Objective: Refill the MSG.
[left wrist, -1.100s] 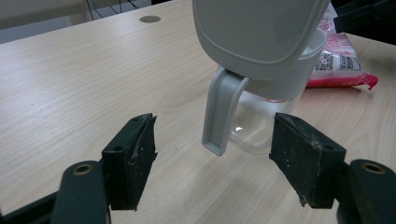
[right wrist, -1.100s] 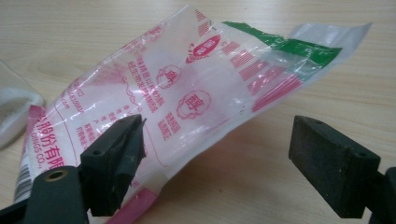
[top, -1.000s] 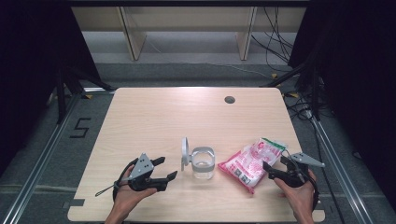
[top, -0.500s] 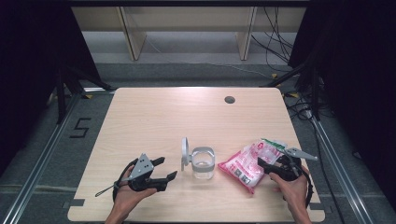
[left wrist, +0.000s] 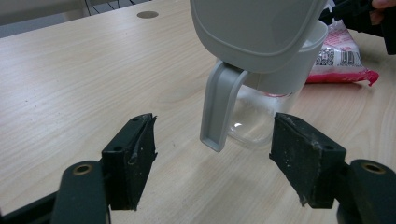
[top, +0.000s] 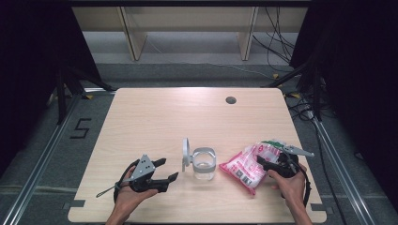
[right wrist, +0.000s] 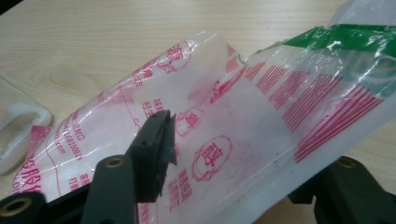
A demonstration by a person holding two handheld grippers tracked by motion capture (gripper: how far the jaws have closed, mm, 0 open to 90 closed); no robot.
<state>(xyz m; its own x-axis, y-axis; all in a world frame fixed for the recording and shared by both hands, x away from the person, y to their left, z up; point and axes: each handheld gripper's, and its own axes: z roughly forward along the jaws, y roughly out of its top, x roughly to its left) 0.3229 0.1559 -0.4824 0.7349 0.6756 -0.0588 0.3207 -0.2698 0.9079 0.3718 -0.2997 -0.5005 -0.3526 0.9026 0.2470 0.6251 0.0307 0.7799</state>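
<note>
Right gripper (top: 271, 163) set around the upper part of the pink-printed plastic bag (top: 248, 165), jaws just closing, bag between them; one jaw in front of the film and the other under it in the right gripper view, but whether the pads already press, cannot tell. Probably taken near the green top edge (right wrist: 355, 37) to lift and tip the bag with the opening free. Bag lying on the bench (top: 187, 117), just right of the clear jar (top: 204, 164). Jar lid (top: 186, 151) flipped up on its hinge, standing upright, so the mouth is free for pouring. Left gripper (top: 162, 172) resting on the bench left of the jar, jaws wide apart and empty, pointed at the jar, likely ready to steady it.
</note>
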